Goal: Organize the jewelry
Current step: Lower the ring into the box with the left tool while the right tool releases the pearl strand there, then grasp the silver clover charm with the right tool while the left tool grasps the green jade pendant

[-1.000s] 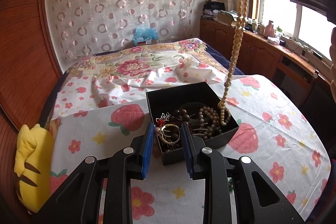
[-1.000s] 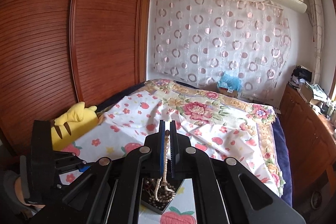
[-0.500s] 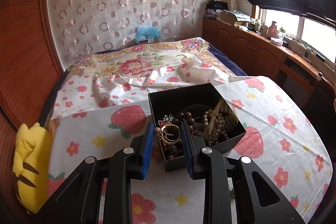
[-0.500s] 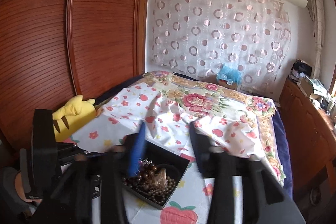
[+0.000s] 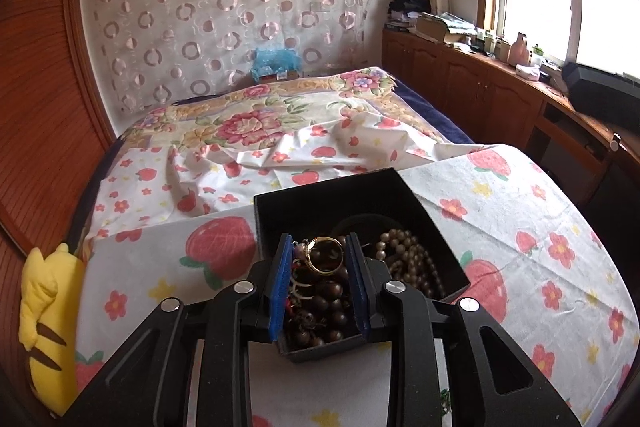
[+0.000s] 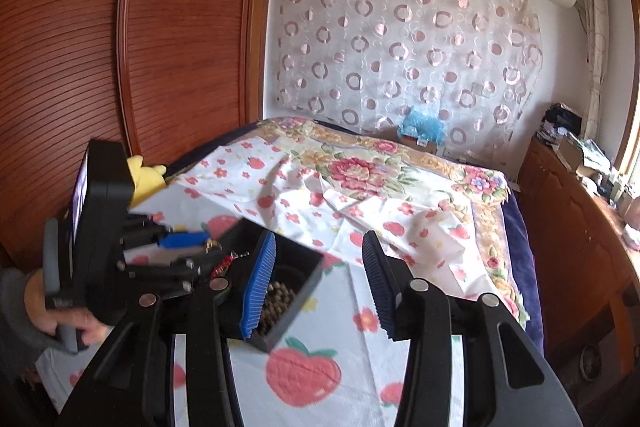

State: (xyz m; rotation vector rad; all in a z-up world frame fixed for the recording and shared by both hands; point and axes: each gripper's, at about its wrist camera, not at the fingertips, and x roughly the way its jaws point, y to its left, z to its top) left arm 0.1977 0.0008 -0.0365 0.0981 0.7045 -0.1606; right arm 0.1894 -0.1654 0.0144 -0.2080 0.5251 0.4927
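Observation:
A black open box (image 5: 434, 227) stands on the strawberry-print cloth (image 5: 520, 211). It holds dark wooden beads (image 5: 328, 303), a lighter bead strand (image 5: 412, 259) and other small pieces. My left gripper (image 5: 318, 247) is shut on a gold ring (image 5: 325, 253) and holds it over the box's near left part. My right gripper (image 6: 318, 277) is open and empty, to the right of and above the box (image 6: 296, 291). The left gripper also shows in the right wrist view (image 6: 188, 241), at the box's left side.
A yellow plush toy (image 5: 44, 323) lies at the cloth's left edge. The flowered bed (image 5: 256, 123) stretches behind. A wooden wardrobe (image 6: 80, 67) stands at the left. Low wooden cabinets (image 5: 480, 87) with clutter run under the window at the right.
My right gripper let the pale bead strand fall into the box, opened wide and drew back to the right. My left gripper moved forward over the box with the gold ring.

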